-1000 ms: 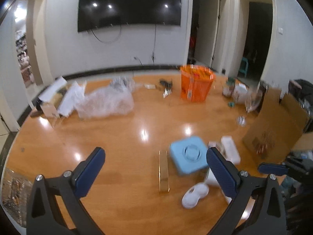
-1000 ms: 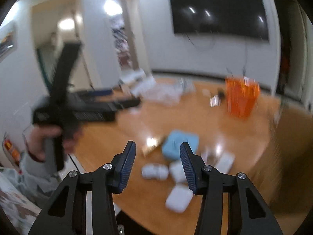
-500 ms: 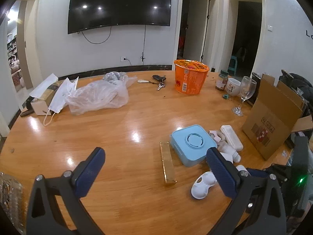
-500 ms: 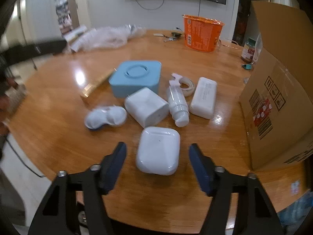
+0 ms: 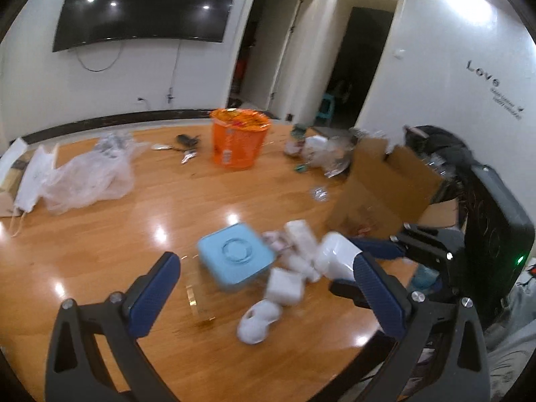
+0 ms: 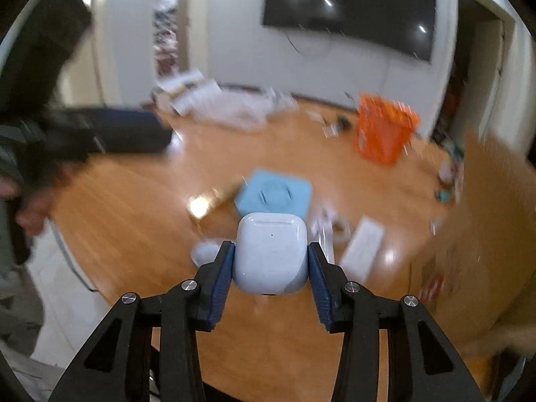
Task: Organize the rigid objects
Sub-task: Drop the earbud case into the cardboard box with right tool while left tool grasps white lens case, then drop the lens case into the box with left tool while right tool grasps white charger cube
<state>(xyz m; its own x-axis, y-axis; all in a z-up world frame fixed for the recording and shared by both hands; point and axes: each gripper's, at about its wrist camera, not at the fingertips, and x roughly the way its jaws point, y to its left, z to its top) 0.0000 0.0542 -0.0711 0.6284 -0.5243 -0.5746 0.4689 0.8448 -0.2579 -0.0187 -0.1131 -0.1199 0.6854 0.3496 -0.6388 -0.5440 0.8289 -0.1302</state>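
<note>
My right gripper [image 6: 270, 261] is shut on a white earbud case [image 6: 271, 253] and holds it above the round wooden table [image 6: 134, 201]. In the left wrist view the same case [image 5: 336, 256] shows between the right gripper's blue fingers. Below lie a light blue square box [image 5: 234, 254], a gold bar [image 5: 197, 298], a white cube [image 5: 284, 284], a white double-lobed case [image 5: 258, 318] and a white oblong case [image 6: 363, 246]. My left gripper [image 5: 268, 298] is open and empty, above the table's near edge.
An open cardboard box [image 5: 385, 187] stands at the table's right. An orange tub [image 5: 238, 142], keys [image 5: 186, 144], a crumpled plastic bag [image 5: 87, 174] and a jar and cup [image 5: 308, 144] sit farther back.
My right gripper has closed on the white earbud case and lifted it off the table. The left gripper has swung rightward; its view is blurred.
</note>
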